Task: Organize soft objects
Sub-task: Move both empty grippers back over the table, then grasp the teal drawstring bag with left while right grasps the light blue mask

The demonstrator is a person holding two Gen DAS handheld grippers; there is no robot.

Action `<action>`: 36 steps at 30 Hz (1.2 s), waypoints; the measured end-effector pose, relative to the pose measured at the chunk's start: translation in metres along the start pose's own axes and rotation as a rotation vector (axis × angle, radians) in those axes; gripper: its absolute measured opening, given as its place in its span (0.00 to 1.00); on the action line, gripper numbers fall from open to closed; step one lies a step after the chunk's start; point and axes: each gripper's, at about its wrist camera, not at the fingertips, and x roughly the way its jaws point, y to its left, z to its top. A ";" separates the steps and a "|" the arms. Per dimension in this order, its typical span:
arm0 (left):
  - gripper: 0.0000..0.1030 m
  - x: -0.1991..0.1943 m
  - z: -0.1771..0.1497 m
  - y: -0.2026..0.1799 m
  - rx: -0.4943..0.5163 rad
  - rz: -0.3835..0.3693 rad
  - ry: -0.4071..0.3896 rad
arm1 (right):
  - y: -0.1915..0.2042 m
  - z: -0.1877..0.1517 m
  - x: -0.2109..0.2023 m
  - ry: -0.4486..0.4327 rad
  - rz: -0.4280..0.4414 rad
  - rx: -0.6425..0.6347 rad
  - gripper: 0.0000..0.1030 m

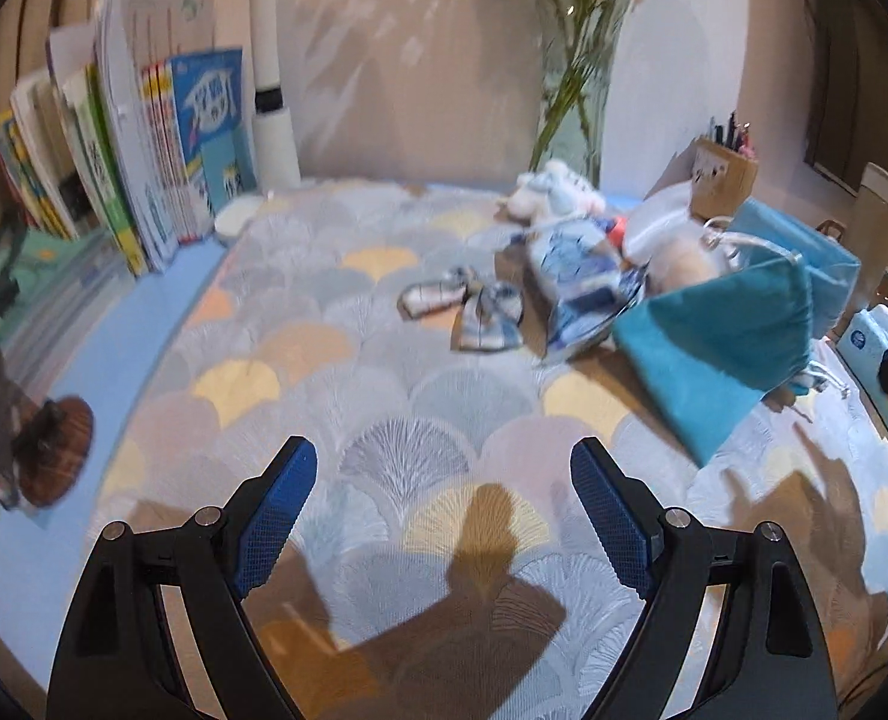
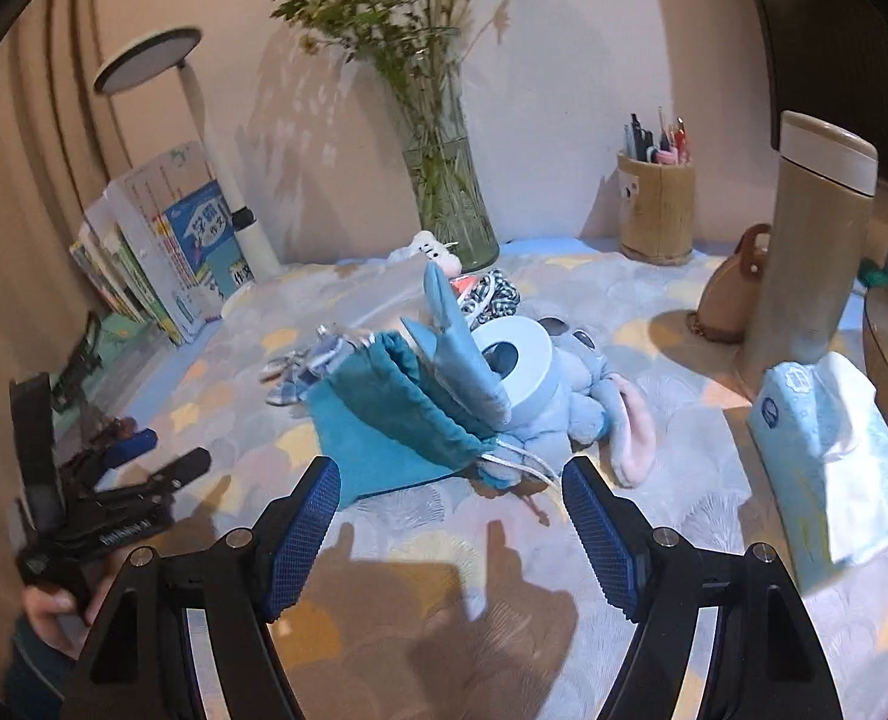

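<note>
Fan-patterned cloth (image 2: 672, 384) covered the desk. One teal drawstring pouch (image 2: 384, 420) lay at 12 o'clock of the right gripper (image 2: 450, 519), mouth open, contents hidden. One blue plush toy (image 2: 570, 396) sat just behind it. One glass vase (image 2: 453, 204) held green stems. One cup (image 2: 657, 210) held pens. Left gripper (image 1: 444, 504) and right gripper both gaped, empty. Small checkered fabric pieces (image 1: 468, 306) were blurred, count unclear.

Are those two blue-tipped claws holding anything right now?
No. The left gripper and right gripper are both open and empty, above the patterned cloth; the teal drawstring bag lies untouched.
</note>
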 end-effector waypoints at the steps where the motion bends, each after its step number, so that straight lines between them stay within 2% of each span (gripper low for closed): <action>1: 0.83 0.001 0.000 0.001 -0.004 -0.003 0.008 | 0.000 -0.004 0.005 -0.010 -0.019 -0.017 0.73; 3: 0.84 -0.002 0.000 0.003 -0.014 -0.017 -0.007 | -0.002 -0.015 0.018 -0.012 -0.077 -0.043 0.73; 6: 0.83 0.001 -0.002 0.006 -0.029 -0.037 0.008 | -0.011 -0.022 0.032 0.017 -0.095 -0.014 0.73; 8: 0.83 0.003 -0.001 0.007 -0.035 -0.048 0.013 | -0.013 -0.019 0.028 -0.012 -0.103 -0.018 0.74; 9: 0.83 0.004 -0.001 0.007 -0.036 -0.050 0.015 | -0.014 -0.019 0.026 -0.024 -0.109 -0.017 0.80; 10: 0.83 0.004 -0.001 0.007 -0.034 -0.050 0.015 | -0.014 -0.020 0.026 -0.024 -0.114 -0.014 0.82; 16: 0.83 0.000 -0.002 0.000 0.000 -0.025 -0.002 | -0.013 -0.017 0.021 -0.031 -0.135 -0.017 0.82; 19: 0.83 -0.005 0.001 -0.010 0.056 -0.013 -0.011 | -0.010 -0.008 0.017 -0.026 -0.128 -0.027 0.81; 20: 0.83 -0.009 0.003 -0.015 0.083 -0.026 -0.017 | -0.007 -0.003 0.015 -0.027 -0.141 -0.043 0.77; 21: 0.83 -0.012 0.007 -0.021 0.113 -0.042 -0.025 | -0.004 0.005 0.013 -0.029 -0.154 -0.072 0.68; 23: 0.83 -0.020 0.017 -0.038 0.208 -0.079 -0.038 | 0.002 0.017 0.012 -0.030 -0.162 -0.127 0.61; 25: 0.84 -0.026 0.025 -0.057 0.331 -0.114 -0.048 | 0.007 0.028 0.016 -0.026 -0.176 -0.180 0.61; 28: 0.84 -0.022 0.037 -0.078 0.476 -0.162 -0.059 | 0.009 0.041 0.024 -0.016 -0.135 -0.220 0.61; 31: 0.83 -0.003 0.050 -0.090 0.531 -0.205 -0.036 | 0.012 0.047 0.038 0.007 -0.103 -0.246 0.57; 33: 0.83 0.012 0.059 -0.096 0.541 -0.228 -0.015 | 0.014 0.049 0.051 0.034 -0.077 -0.257 0.30; 35: 0.83 0.022 0.068 -0.102 0.541 -0.262 -0.010 | 0.015 0.048 0.056 0.042 -0.058 -0.254 0.17; 36: 0.83 0.026 0.072 -0.105 0.543 -0.285 -0.012 | 0.014 0.046 0.054 0.034 -0.062 -0.256 0.16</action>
